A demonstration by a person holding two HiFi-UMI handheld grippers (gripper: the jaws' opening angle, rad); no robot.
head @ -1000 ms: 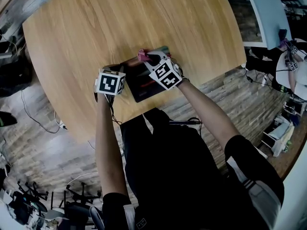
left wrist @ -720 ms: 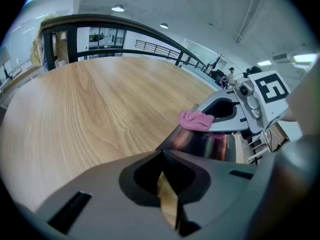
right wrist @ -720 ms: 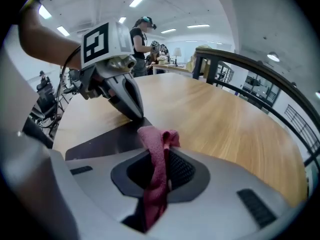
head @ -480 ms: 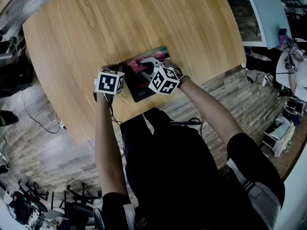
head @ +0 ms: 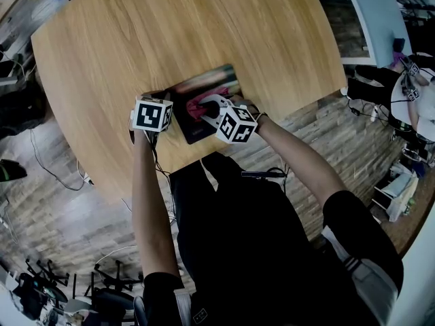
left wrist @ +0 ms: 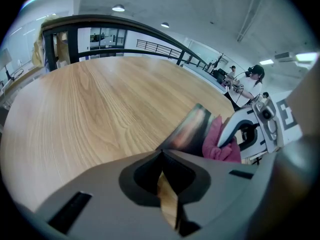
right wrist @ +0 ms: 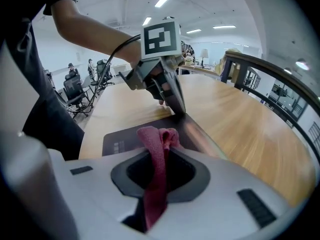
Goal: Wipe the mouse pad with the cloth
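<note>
A dark mouse pad [head: 207, 87] lies on the round wooden table [head: 156, 26] near its front edge. My right gripper [head: 202, 109] is shut on a pink cloth [head: 194, 106] and holds it down on the pad's middle. In the right gripper view the cloth [right wrist: 159, 136] hangs pinched between the jaws over the pad [right wrist: 125, 139]. My left gripper [head: 165, 98] is shut, its tips pressed on the pad's left corner [right wrist: 176, 113]. The left gripper view shows the pad [left wrist: 190, 131], the cloth [left wrist: 218, 146] and the white right gripper [left wrist: 226, 140] beside it.
The table's front edge [head: 204, 156] runs just under both grippers, with the person's body right behind it. Cables and chairs lie on the floor [head: 61, 202] to the left. A person [left wrist: 255, 79] stands far off beyond the table.
The right gripper has dragged the pink cloth from the pad's far edge across it toward the person. The left gripper has stayed on the pad's corner.
</note>
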